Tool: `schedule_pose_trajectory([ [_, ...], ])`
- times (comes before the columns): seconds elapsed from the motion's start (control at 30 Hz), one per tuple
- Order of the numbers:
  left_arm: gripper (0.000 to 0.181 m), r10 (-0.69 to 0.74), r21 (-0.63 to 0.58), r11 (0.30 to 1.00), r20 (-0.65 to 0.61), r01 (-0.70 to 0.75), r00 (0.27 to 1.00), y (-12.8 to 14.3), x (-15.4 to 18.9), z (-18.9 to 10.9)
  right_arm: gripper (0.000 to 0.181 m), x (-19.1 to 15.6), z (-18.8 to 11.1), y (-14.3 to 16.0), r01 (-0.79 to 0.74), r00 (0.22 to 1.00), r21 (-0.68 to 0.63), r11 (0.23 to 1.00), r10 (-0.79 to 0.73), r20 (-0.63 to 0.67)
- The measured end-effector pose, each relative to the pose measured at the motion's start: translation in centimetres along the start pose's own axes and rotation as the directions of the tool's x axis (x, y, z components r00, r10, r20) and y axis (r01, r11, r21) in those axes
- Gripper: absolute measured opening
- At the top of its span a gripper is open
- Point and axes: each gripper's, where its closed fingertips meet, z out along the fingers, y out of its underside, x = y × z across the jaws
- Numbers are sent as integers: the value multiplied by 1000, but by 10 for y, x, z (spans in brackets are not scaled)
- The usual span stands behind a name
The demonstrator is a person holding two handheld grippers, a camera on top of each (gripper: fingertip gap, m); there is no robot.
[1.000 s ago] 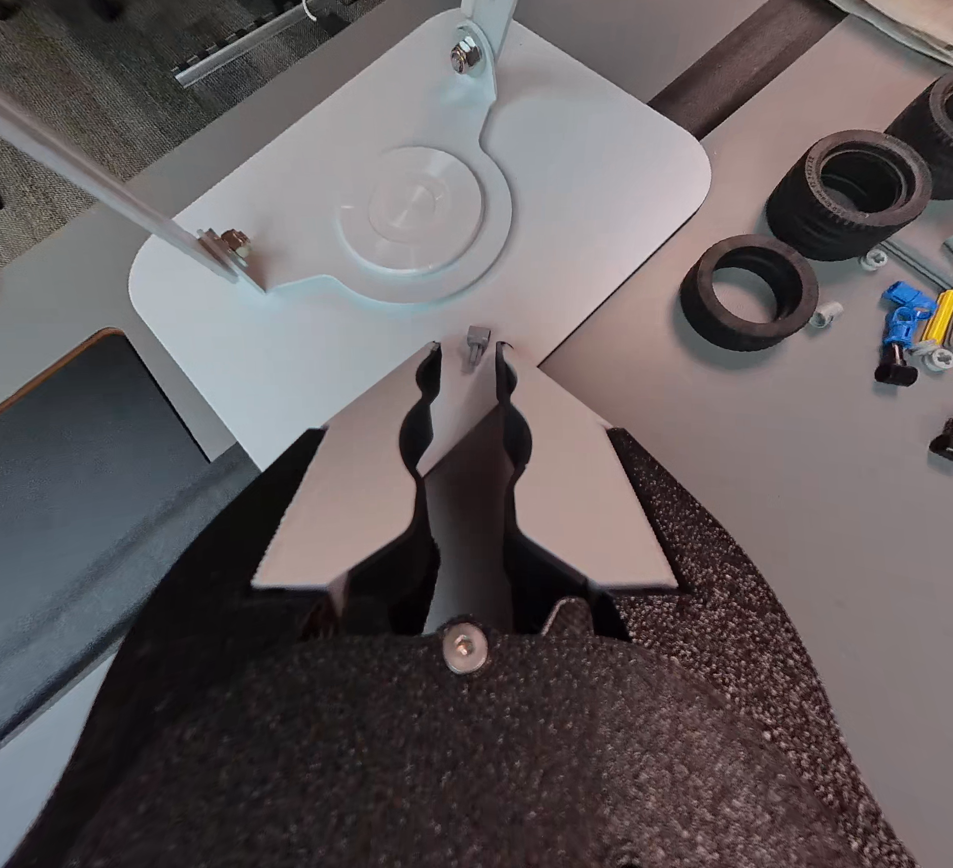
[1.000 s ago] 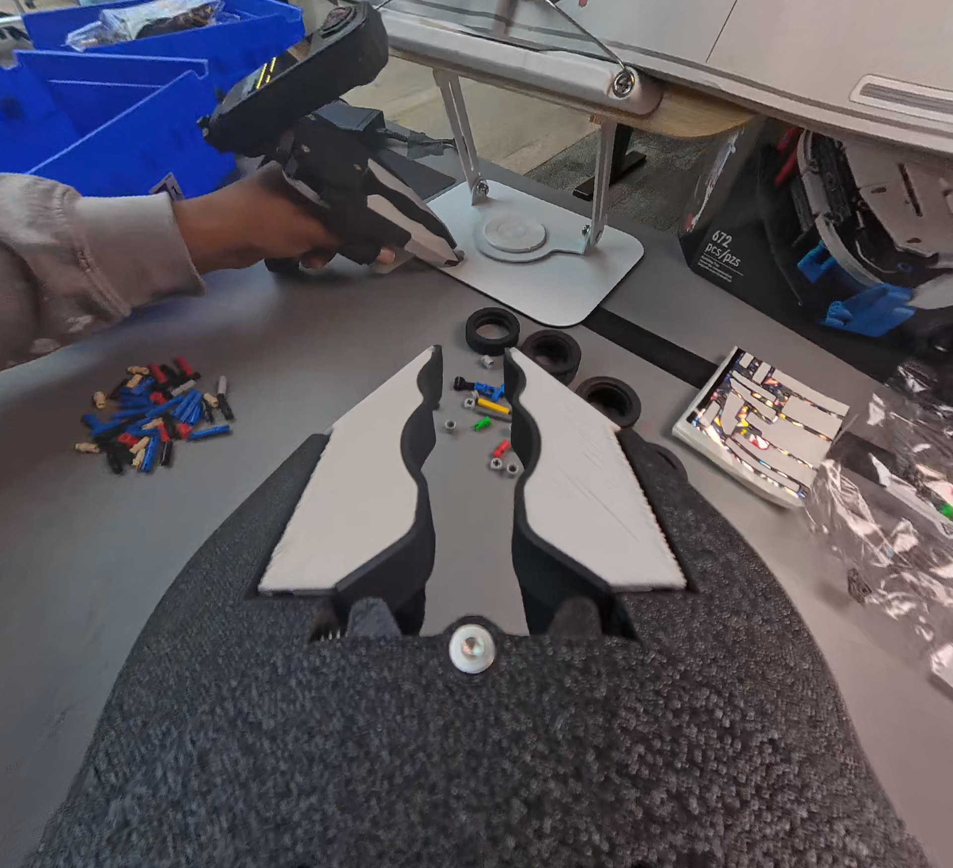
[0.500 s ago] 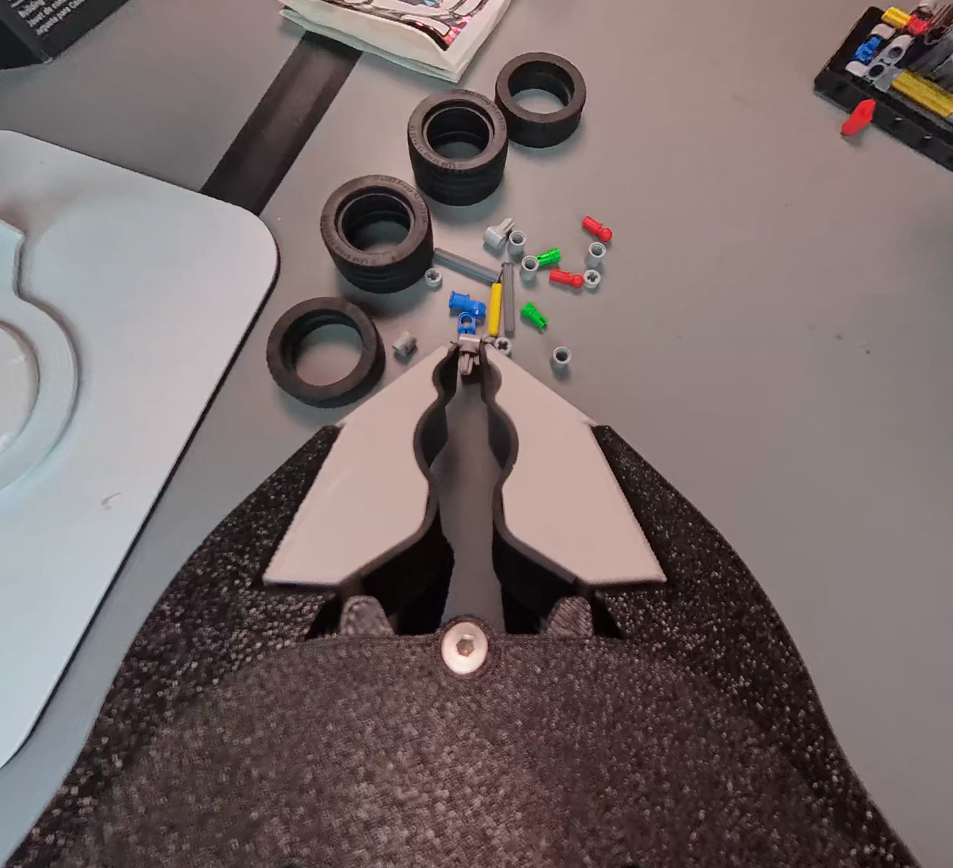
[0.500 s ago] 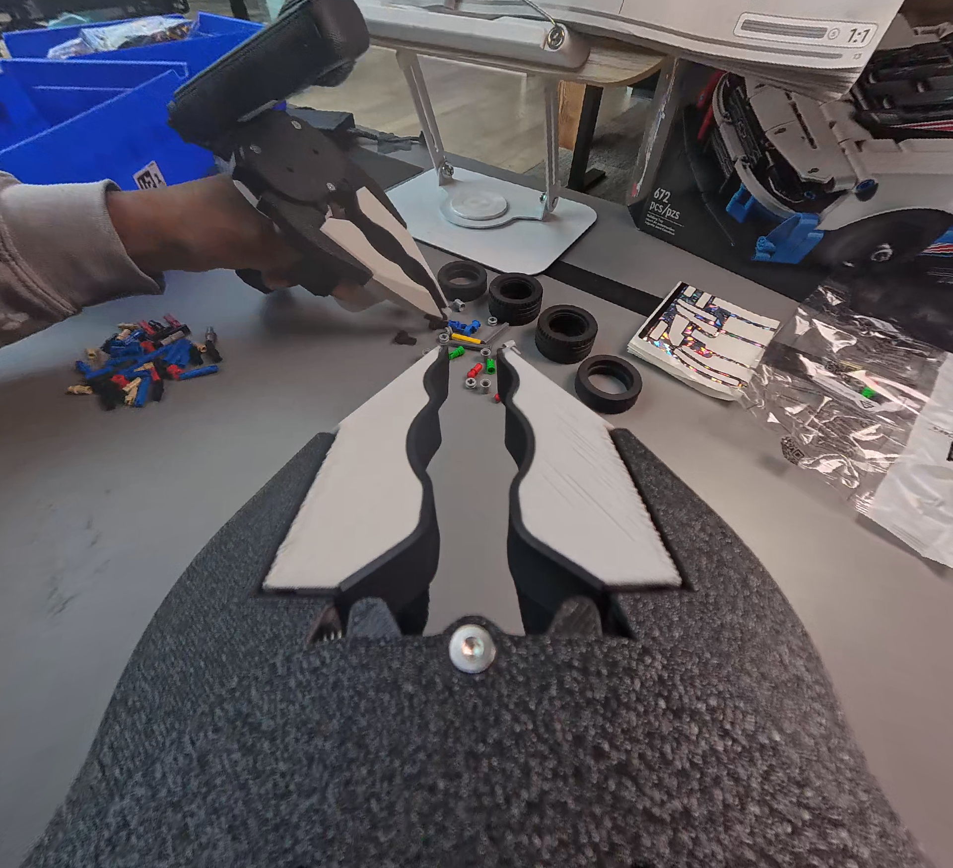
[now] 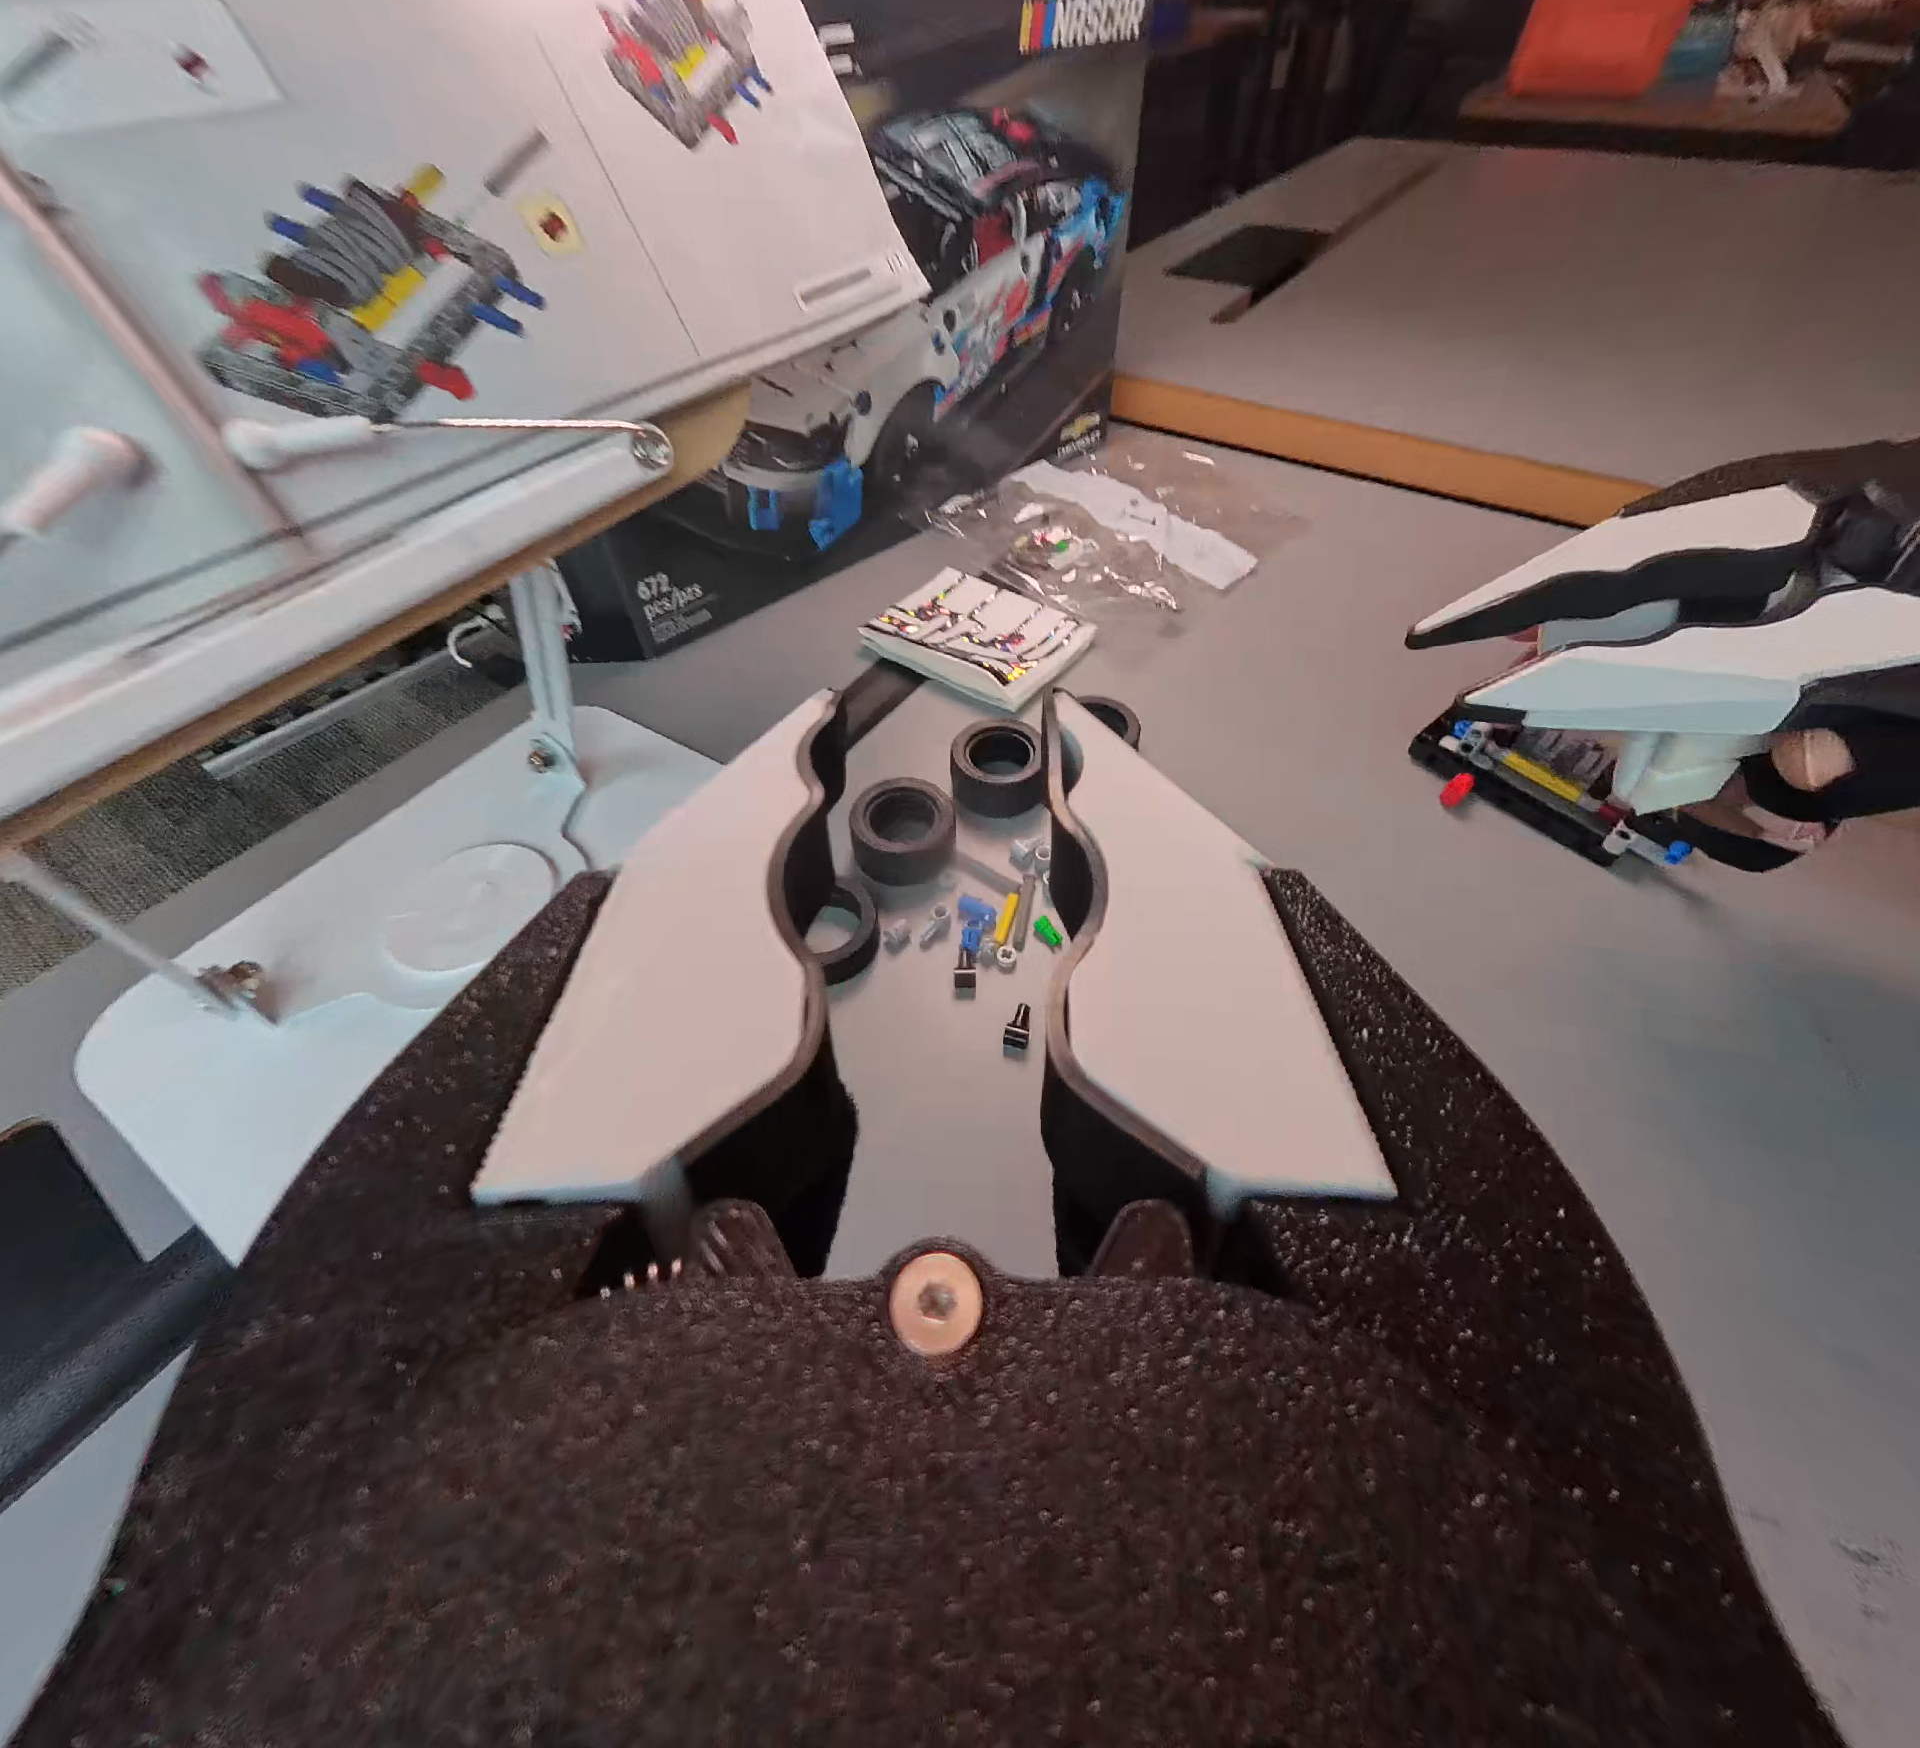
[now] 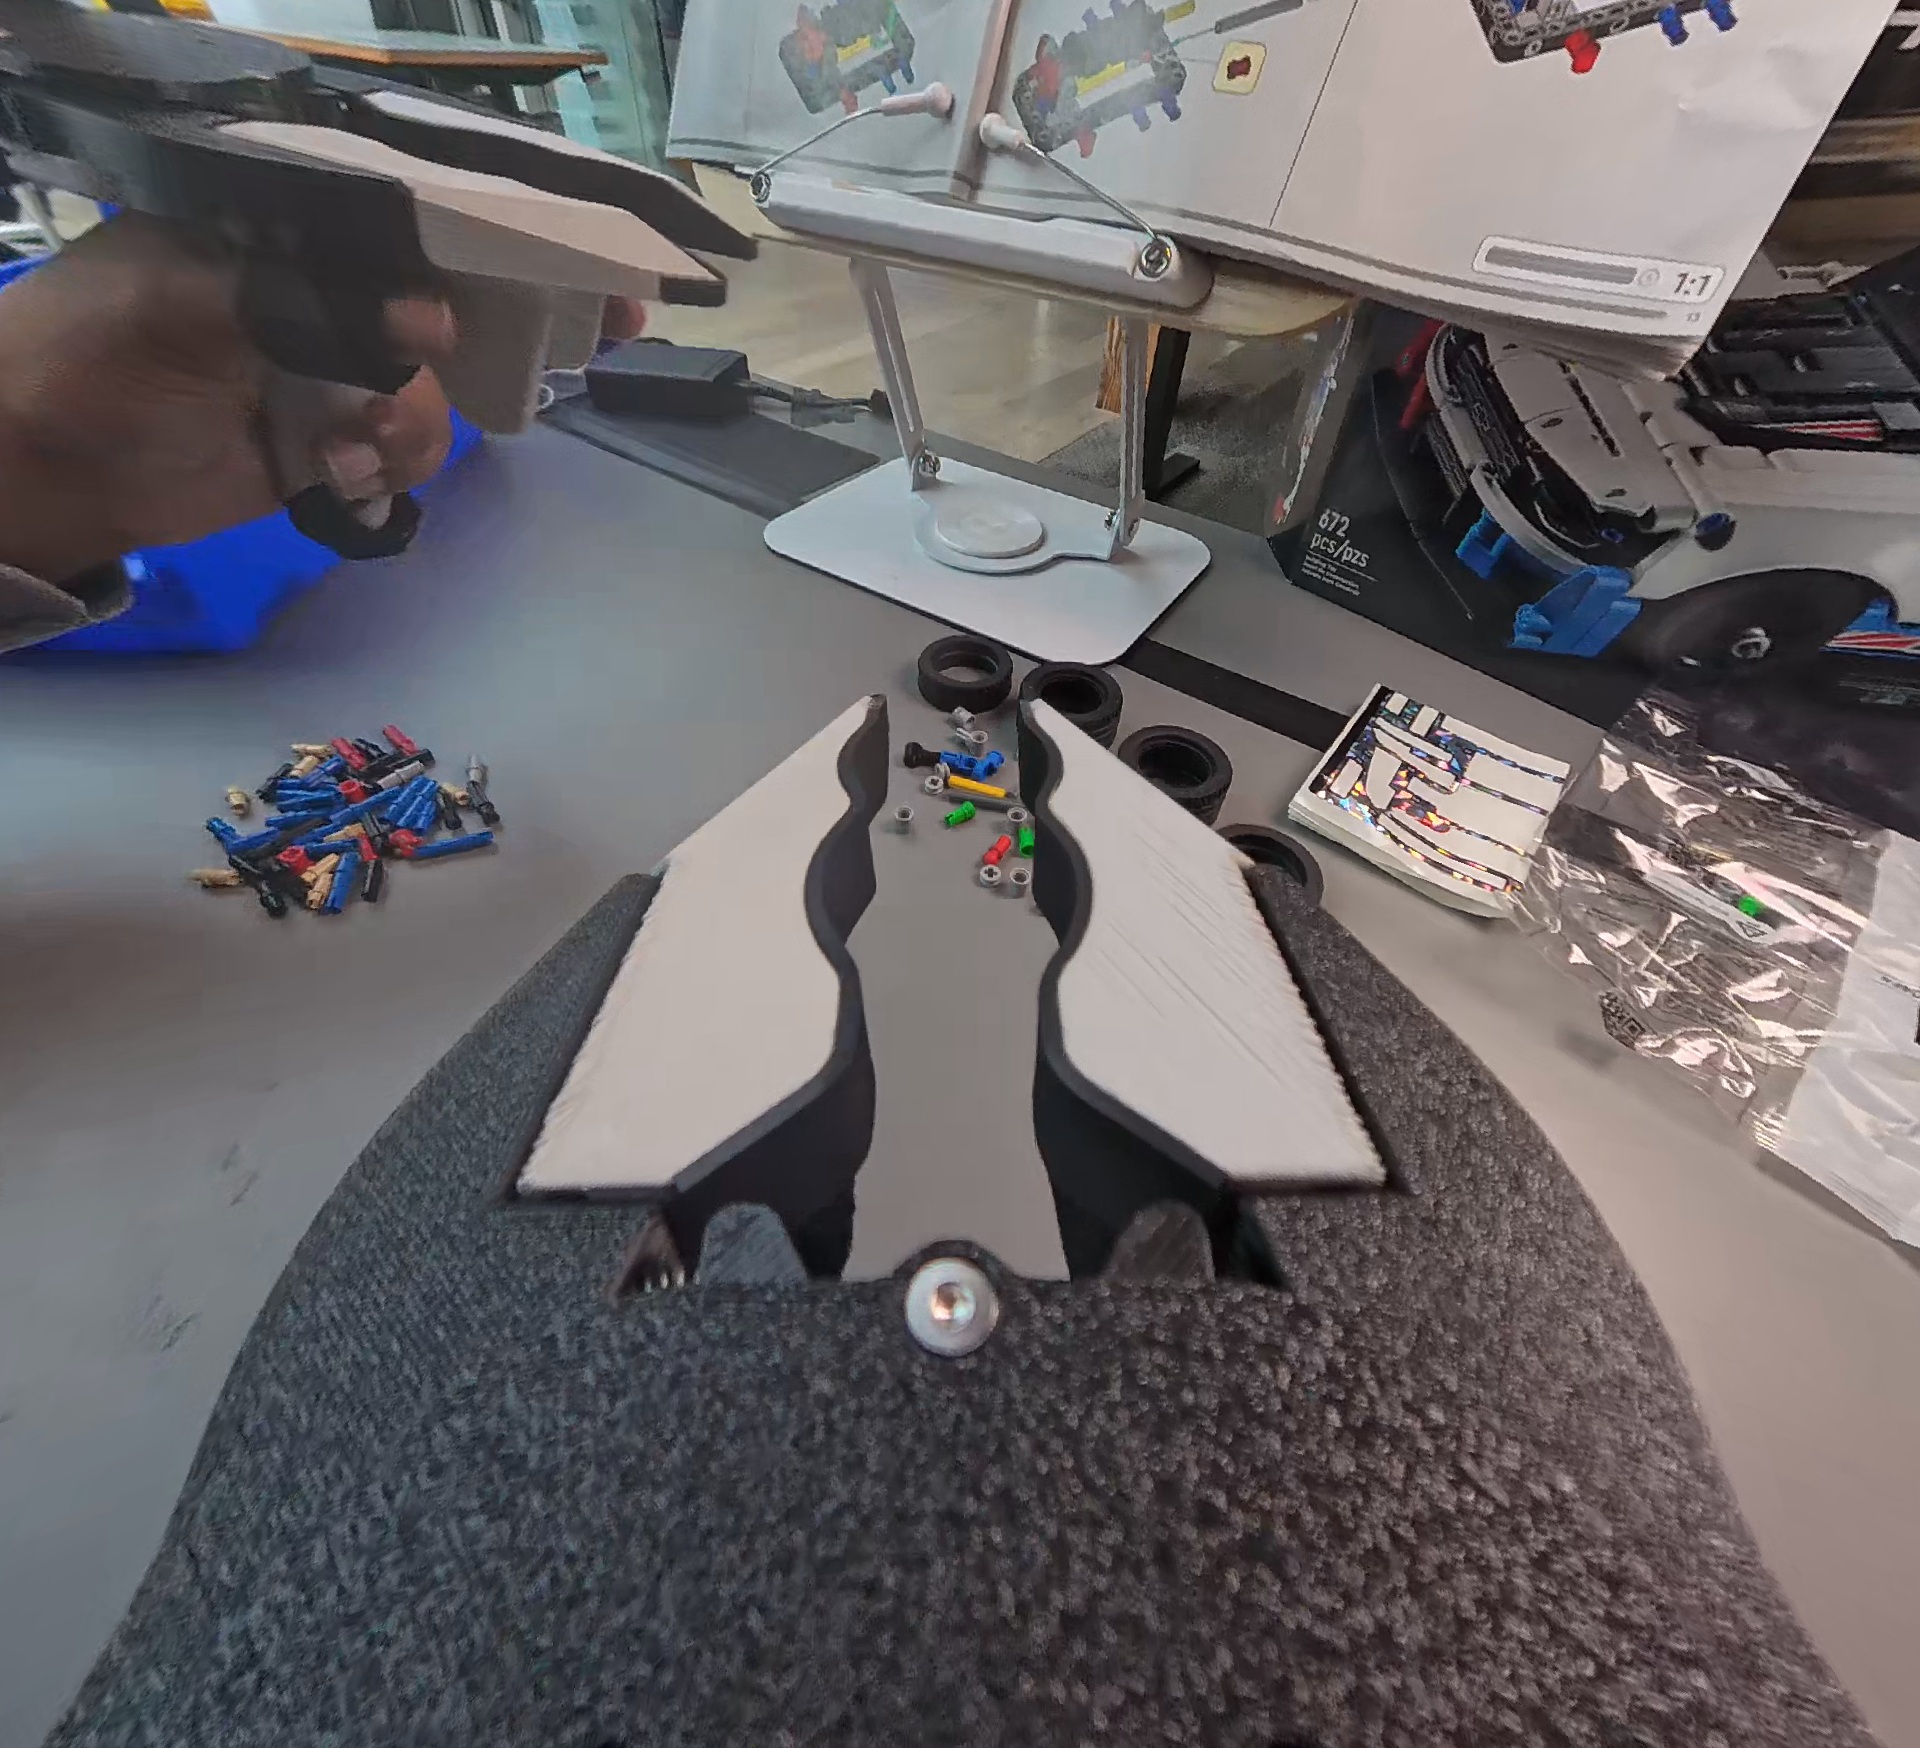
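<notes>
Left wrist view: the left gripper (image 5: 940,711) is up above the grey table (image 5: 1507,1127). Its jaws are spread wide and hold nothing. Between its fingers you see black toy tyres (image 5: 902,831) and a scatter of small coloured pegs (image 5: 987,929), with one small black peg (image 5: 1017,1036) nearest. On the left is a white stand base (image 5: 312,1054) holding an open instruction book (image 5: 416,140). Far right, the right gripper (image 5: 1455,659) is above a black brick frame (image 5: 1527,789).

Right wrist view: the right gripper (image 6: 956,709) has its jaws spread and empty too. Beyond its tips lie the coloured pegs (image 6: 971,799) and tyres (image 6: 964,672). A pile of blue, black and red pins (image 6: 348,820) sits to the left. A sticker sheet (image 6: 1429,794) and clear bags (image 6: 1704,909) lie right.
</notes>
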Motion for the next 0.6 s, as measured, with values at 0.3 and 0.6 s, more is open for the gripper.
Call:
schedule_pose_trajectory([
  [0.3, 35, -52, 183, 983, 207, 13, 977, 0, -14, -113, 30, 0, 23, -62, 40, 996, 137, 990, -28, -85],
  [0.6, 30, 86, 129, 983, 310, -132, 947, 59, -14, -125, 6, 66, 74, -125, 99, 963, 307, 946, -14, -269],
])
